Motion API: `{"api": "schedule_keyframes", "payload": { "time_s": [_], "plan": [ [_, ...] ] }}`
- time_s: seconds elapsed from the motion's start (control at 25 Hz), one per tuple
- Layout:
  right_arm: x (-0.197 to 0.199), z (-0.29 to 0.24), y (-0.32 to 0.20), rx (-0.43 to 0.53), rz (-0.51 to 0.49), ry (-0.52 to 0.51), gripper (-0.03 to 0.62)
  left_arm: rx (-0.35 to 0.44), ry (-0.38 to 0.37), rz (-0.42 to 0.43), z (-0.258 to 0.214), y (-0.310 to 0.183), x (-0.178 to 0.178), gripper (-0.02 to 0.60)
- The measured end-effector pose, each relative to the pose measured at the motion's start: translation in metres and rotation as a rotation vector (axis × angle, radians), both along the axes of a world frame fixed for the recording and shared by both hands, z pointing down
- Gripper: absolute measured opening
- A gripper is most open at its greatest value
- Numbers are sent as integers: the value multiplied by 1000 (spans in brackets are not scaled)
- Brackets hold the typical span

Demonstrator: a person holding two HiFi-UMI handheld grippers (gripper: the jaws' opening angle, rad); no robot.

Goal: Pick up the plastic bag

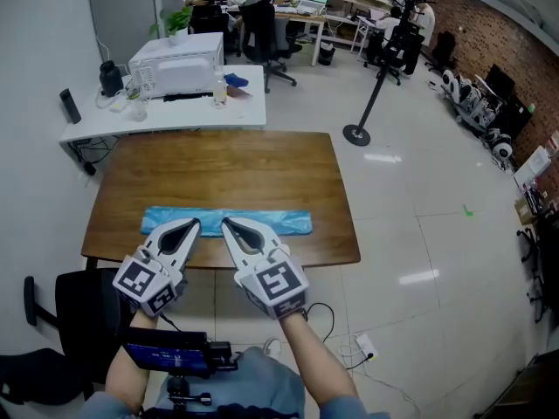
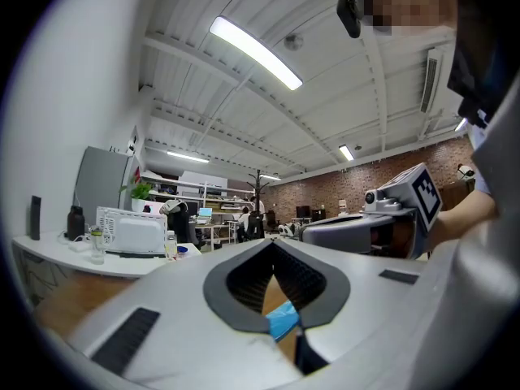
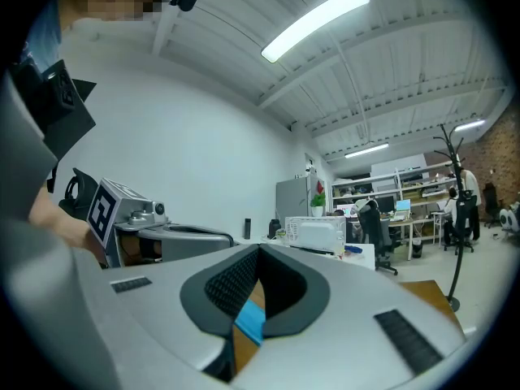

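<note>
Wooden table carries the bag flat along its near edge, unheld, left gripper and right gripper closed empty above it: before lifting, or set back.

A wooden bench is standing on the pale tiled floor. Beyond it a white desk is carrying a white boxy appliance and a dark jug. A black chair is sitting at the near left; a black coat stand is rising at the far right.
</note>
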State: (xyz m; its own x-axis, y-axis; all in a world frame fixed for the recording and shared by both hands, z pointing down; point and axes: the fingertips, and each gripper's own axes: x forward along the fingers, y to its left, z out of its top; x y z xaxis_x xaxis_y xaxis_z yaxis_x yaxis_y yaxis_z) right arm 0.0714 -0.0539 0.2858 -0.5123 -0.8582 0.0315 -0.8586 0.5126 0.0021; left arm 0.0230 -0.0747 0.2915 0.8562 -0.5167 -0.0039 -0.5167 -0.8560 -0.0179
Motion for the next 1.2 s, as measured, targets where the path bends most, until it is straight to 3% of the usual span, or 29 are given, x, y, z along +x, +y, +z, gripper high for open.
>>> {"api": "schedule_keyframes", "payload": {
  "time_s": [0.96, 1.2],
  "plan": [
    [-12, -3, 20, 8, -20, 3, 0, 12, 2, -19, -5, 18, -11, 12],
    [-3, -14, 14, 24, 1, 13, 0, 33, 26, 1, -10, 8, 1, 12]
  ]
}}
